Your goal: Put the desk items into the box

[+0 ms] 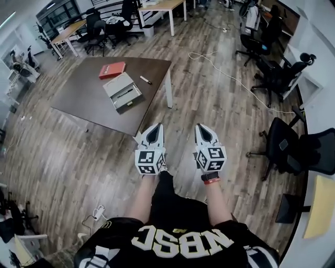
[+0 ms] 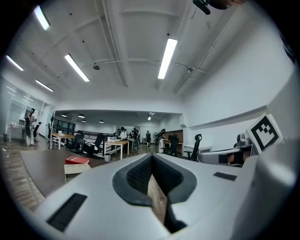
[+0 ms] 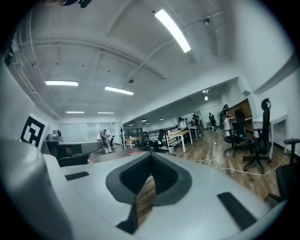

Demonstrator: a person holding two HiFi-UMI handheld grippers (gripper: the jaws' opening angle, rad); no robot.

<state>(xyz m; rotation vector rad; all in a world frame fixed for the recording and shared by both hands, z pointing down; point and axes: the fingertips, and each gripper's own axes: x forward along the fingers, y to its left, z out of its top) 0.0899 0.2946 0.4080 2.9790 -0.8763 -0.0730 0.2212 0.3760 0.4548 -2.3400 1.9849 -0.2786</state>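
A dark brown table (image 1: 89, 102) stands ahead and to the left in the head view. On it lie a beige open box (image 1: 122, 91), a red book (image 1: 112, 69) behind it and a white marker pen (image 1: 145, 80) to its right. My left gripper (image 1: 156, 128) and right gripper (image 1: 202, 128) are held side by side over the wooden floor, short of the table's near corner. Both are shut and hold nothing. The left gripper view shows its closed jaws (image 2: 151, 158), with the box (image 2: 74, 170) and the red book (image 2: 77, 160) far off at the left. The right gripper (image 3: 151, 158) points across the room.
Black office chairs (image 1: 285, 149) stand at the right, with more behind them (image 1: 275, 78). A white cable (image 1: 230, 76) trails across the floor beyond the table's white leg (image 1: 168, 93). Other desks (image 1: 159, 6) and chairs fill the back of the room.
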